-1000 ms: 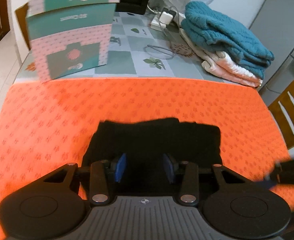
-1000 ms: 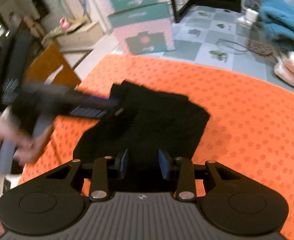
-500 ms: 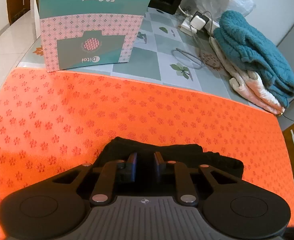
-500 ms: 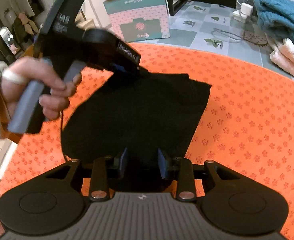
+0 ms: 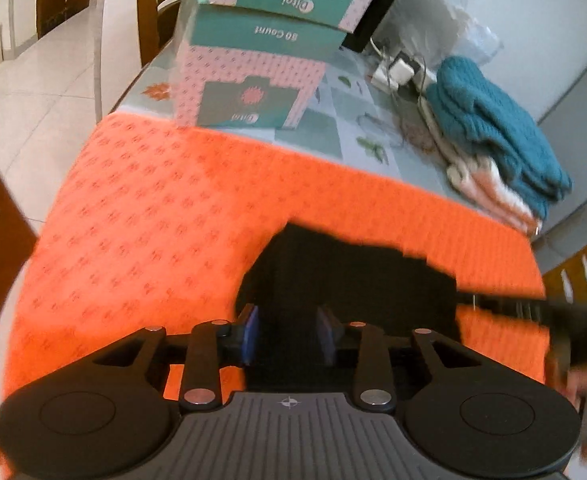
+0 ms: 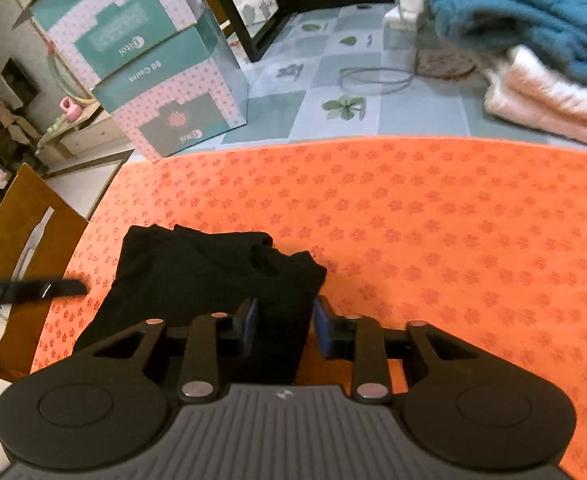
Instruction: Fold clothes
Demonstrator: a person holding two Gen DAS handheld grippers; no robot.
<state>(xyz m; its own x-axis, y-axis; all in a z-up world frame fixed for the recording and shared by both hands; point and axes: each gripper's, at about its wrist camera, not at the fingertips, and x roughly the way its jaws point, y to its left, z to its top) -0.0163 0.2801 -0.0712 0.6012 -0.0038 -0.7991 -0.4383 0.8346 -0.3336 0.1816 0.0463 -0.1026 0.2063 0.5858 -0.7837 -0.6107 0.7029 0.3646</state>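
One black garment (image 6: 213,280) lies folded small on the orange mat (image 6: 433,240), edges uneven. Left claw (image 5: 289,334) has just been opening, right claw (image 6: 285,330) closing; both part-open, cloth between, grip unclear. Final tidy left, I judge.

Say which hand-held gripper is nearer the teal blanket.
Right. Right hand-held gripper, jaws closing around the black garment's right edge, sits toward the teal blanket; left hand-held gripper, jaws opening over the garment, sits farther away.
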